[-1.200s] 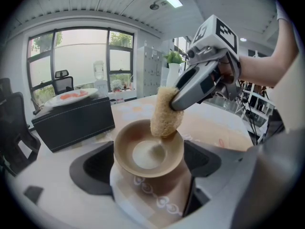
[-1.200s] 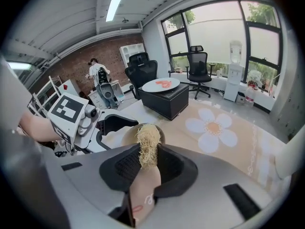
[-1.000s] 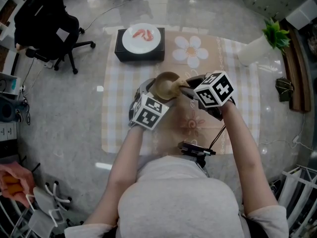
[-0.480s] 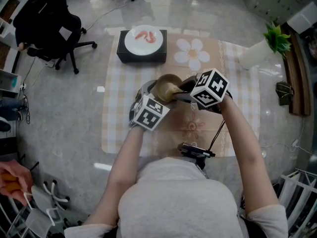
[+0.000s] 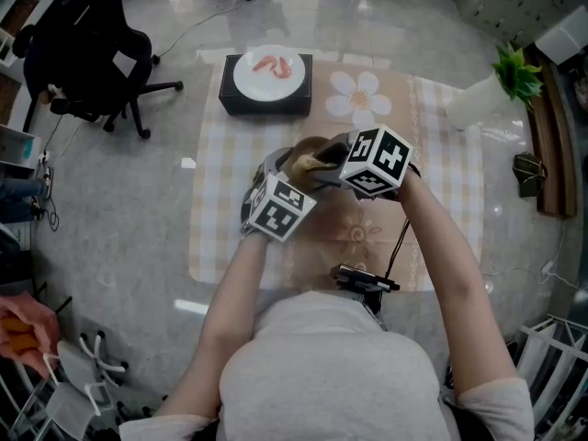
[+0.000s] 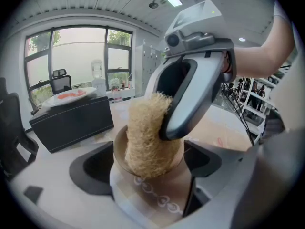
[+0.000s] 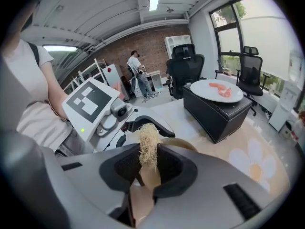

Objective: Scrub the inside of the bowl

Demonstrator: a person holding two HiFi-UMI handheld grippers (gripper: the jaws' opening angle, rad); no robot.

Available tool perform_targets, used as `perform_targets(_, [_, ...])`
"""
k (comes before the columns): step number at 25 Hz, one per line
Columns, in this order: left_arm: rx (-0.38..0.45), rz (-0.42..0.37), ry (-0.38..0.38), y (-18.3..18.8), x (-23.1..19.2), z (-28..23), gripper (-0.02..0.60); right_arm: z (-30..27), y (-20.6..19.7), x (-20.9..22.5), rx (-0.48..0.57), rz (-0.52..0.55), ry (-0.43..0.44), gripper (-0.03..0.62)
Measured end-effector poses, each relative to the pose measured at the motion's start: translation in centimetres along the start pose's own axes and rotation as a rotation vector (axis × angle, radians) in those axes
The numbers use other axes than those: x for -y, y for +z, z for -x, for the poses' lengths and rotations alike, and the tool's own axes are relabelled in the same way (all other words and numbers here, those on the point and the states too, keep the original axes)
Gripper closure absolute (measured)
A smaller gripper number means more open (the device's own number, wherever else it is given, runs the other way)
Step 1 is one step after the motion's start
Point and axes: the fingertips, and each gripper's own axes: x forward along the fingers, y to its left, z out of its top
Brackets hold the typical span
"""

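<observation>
My left gripper is clamped on the wall of the tan bowl, which it holds over the checked tablecloth. The loofah scrubber sits down inside the bowl, seemingly pressed against the inner wall. My right gripper pinches that scrubber tight, with its tips at the bowl's rim.

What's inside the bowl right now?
A fibrous loofah scrubber reaches down into the bowl. The right gripper clamps it and the left gripper holds the bowl. The scrubber covers the bowl's bottom, so nothing there can be seen.
</observation>
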Motion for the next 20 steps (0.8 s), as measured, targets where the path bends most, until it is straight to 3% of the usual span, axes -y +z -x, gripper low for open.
perform_targets(10, [-0.008, 0.002, 0.000, 0.0, 0.0, 0.0, 0.143, -0.3, 0.9, 3.3, 0.049, -0.142, -0.147, 0.510])
perform_targets(20, [-0.010, 0.001, 0.003, 0.0, 0.0, 0.1, 0.143, 0.3, -0.5, 5.9, 0.036, -0.192, -0.278, 0.511])
